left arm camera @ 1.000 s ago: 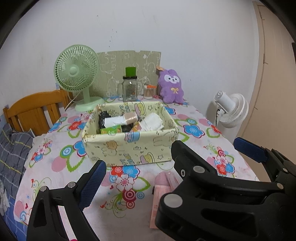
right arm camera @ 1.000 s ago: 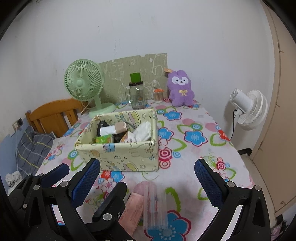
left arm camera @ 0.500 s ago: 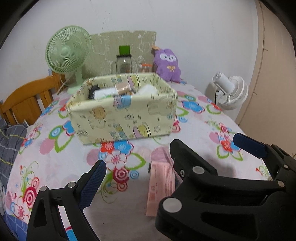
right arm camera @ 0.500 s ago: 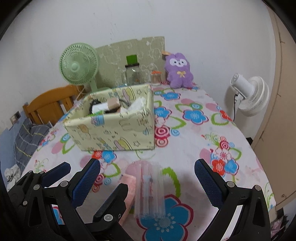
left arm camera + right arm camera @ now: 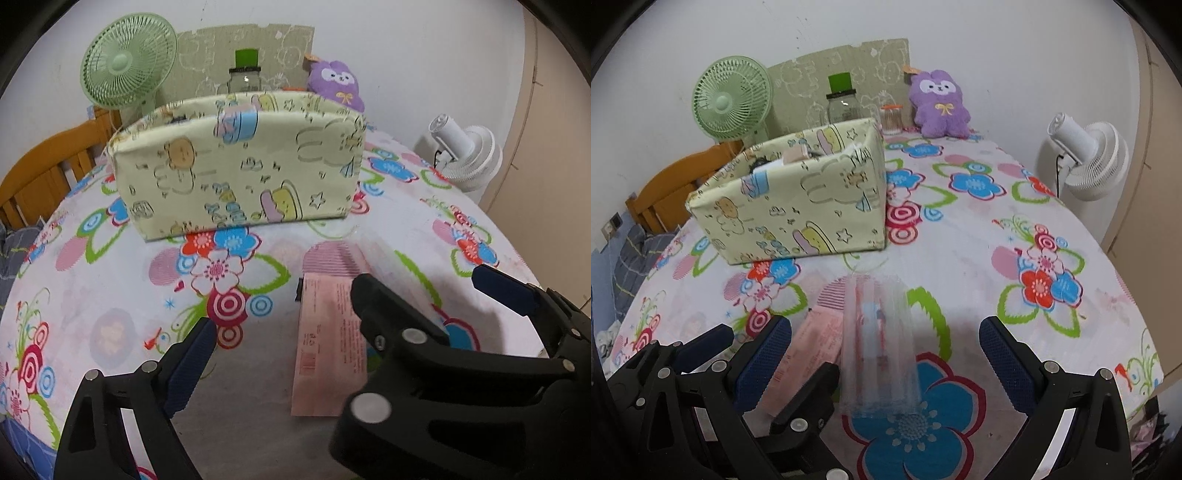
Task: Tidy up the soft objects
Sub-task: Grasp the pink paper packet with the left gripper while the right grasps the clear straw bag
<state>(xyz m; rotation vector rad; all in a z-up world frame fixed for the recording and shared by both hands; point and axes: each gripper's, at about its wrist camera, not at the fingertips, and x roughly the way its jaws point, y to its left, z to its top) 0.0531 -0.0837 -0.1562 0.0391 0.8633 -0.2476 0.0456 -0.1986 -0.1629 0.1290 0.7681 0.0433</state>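
Note:
A flat pink packet (image 5: 328,350) lies on the flowered tablecloth between my left gripper's (image 5: 295,332) fingers. Those jaws are closing and no pad touches the packet. The right gripper's black frame (image 5: 424,369) crosses in front and hides my left gripper's right finger. A clear plastic packet (image 5: 879,350) lies flat beside the pink packet (image 5: 816,343). My right gripper (image 5: 886,328) stands open astride the clear packet without touching it. Behind the packets stands a pale yellow fabric box (image 5: 236,166) holding several items. A purple plush (image 5: 940,103) sits against the back wall.
At the back stand a green desk fan (image 5: 129,61), a glass jar with a green lid (image 5: 842,99) and a small swab jar (image 5: 892,118). A white fan (image 5: 1082,155) stands past the table's right edge. A wooden chair (image 5: 48,173) is at the left.
Both grippers have sunk toward the table and the packets. The box now looms larger, and its contents have dropped out of the left wrist view.

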